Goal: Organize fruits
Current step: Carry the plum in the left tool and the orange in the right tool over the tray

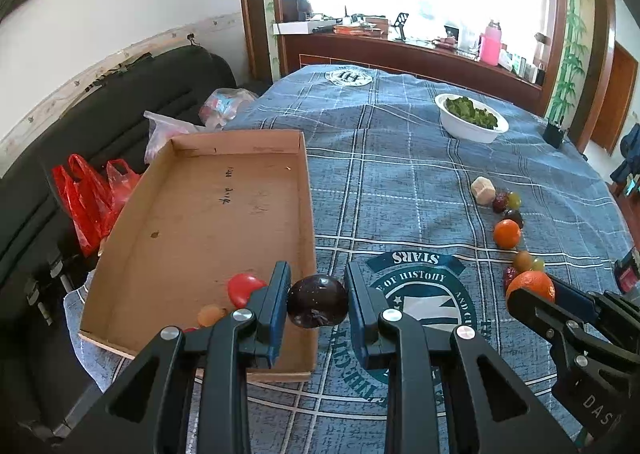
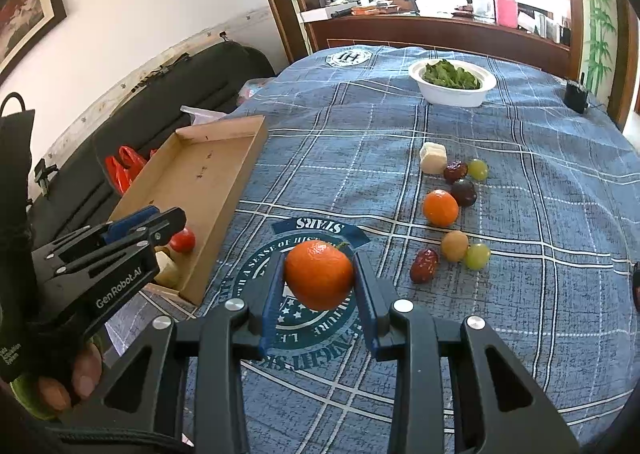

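My left gripper [image 1: 317,292] is shut on a dark purple fruit [image 1: 317,304], held just above the near right wall of the cardboard tray [image 1: 309,194]. In the tray's near corner lie a red tomato [image 1: 243,288] and a small orange fruit [image 1: 210,314]. My right gripper [image 2: 319,274] is shut on an orange [image 2: 319,278], lifted over the round emblem on the blue checked cloth. On the cloth to the right lie a second orange [image 2: 441,208], a dark plum [image 2: 464,192], two red dates, two green grapes, a brown fruit [image 2: 454,245] and a pale chunk [image 2: 433,158].
A white bowl [image 2: 456,96] of green leaves stands at the far side of the table. Red plastic bags [image 1: 92,194] and a black sofa lie left of the tray. A small black object [image 2: 576,94] sits at the far right edge.
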### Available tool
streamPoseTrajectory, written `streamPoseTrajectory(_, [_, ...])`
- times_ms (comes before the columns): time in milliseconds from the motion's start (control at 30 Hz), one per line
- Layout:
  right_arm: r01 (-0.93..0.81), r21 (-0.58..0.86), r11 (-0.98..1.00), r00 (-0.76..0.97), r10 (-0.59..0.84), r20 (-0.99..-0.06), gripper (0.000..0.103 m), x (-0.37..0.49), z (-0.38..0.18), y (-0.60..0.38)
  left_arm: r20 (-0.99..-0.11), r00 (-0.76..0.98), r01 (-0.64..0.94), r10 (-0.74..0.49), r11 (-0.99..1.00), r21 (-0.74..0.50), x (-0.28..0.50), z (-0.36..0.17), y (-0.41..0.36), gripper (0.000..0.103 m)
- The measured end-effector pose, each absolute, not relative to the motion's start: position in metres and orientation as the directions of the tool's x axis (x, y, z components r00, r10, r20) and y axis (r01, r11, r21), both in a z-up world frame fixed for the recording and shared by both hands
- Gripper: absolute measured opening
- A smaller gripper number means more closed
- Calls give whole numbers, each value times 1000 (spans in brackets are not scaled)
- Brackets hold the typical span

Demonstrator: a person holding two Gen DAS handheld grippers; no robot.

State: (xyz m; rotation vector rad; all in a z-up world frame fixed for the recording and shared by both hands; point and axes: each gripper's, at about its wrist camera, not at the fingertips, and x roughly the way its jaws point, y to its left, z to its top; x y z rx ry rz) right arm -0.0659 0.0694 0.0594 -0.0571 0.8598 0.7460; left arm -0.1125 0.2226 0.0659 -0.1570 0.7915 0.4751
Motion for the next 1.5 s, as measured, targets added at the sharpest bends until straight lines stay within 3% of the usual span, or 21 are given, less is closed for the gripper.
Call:
streamPoseTrajectory(667, [-664,236,710,380,591,-712,36,-78,59,101,-715,596,-503,364,864,20,-129,64,248,27])
streamPoseTrajectory(1500, [-759,315,570,210,672,-710,37,-59,48,230,-765,474,-665,436,747,14,-148,38,349,26])
